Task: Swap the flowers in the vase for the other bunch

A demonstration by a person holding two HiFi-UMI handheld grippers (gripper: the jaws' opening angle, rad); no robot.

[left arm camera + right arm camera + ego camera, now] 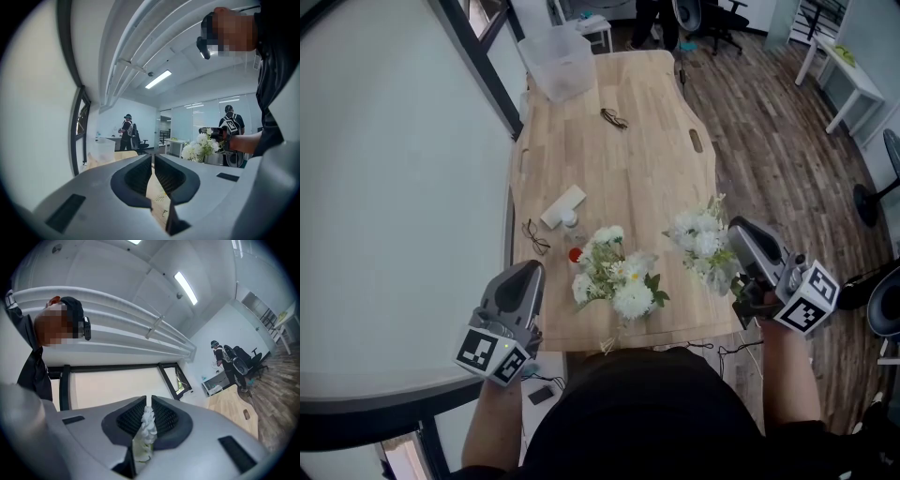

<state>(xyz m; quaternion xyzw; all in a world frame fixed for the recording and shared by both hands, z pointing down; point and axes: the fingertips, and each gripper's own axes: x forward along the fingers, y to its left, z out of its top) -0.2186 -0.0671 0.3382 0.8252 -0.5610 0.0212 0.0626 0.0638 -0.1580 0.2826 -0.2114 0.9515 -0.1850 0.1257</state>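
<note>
The held bunch of white flowers (701, 239) lies roughly level. Its long axis runs from the stems at the near right to the blossoms at the far left, so the heads point out over the right side of the wooden table (628, 159), not far from its near edge. The right gripper (737, 231) is clamped on this bunch: its jaws stand only a narrow slit apart, with white petals and a pale green stem pinched between the pads (the right gripper view shows this plainly). A second bunch of white flowers (619, 277) sits on the table to the left of the held one, near it but apart, with leaves and blossoms spread wide; whether a vase surrounds its stems cannot be told. The left gripper (529, 272) hovers at the table's near left edge, jaws all but together with nothing between them, only wood showing through the slit. Beyond the second bunch lie a small clear bottle (570, 223), a white box (563, 206) and eyeglasses (534, 236); a clear plastic bin (558, 61) stands at the far end.
</note>
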